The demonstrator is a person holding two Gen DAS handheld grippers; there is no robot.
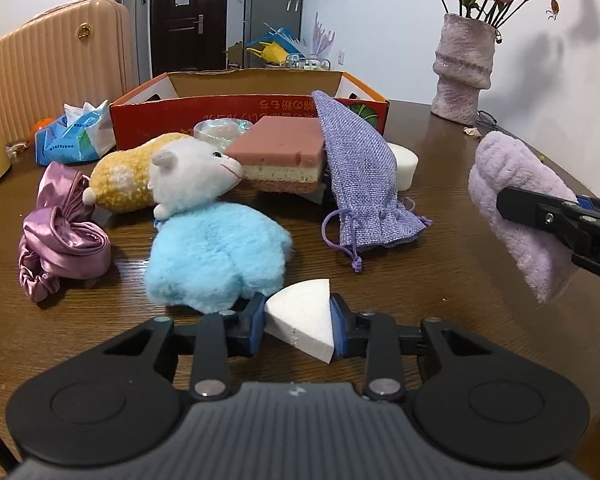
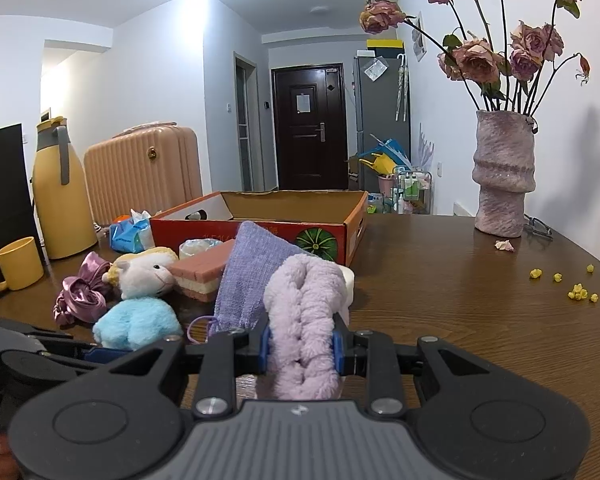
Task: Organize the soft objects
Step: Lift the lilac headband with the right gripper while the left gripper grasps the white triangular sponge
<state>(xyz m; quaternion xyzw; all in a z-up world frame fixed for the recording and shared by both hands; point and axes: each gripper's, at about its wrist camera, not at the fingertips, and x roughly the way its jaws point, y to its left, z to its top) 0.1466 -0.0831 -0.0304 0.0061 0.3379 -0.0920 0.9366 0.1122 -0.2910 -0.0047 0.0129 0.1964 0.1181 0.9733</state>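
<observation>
White foam wedge [image 1: 302,322] pinched tight in the left gripper [image 1: 298,326], low over the wooden table [image 1: 440,264]. Fluffy lilac cloth [image 2: 306,320] squeezed in the right gripper [image 2: 300,350], hanging down both sides. Open red cardboard box [image 2: 260,226] straight ahead of both, past the blue plush lamb [image 1: 216,252] and purple drawstring pouch [image 1: 360,176]. Long side of box running left to right. Right gripper probably nearer the box's open corner.

Two plush toys on the table: a blue-bodied lamb [image 1: 216,256] and a yellow one [image 1: 134,176]. Three sponges: one wedge [image 1: 300,322], one layered pink block [image 1: 284,152], one white round [image 1: 404,164]. One drawstring pouch [image 1: 360,176], one cardboard box [image 1: 236,114], one vase [image 1: 462,68].
</observation>
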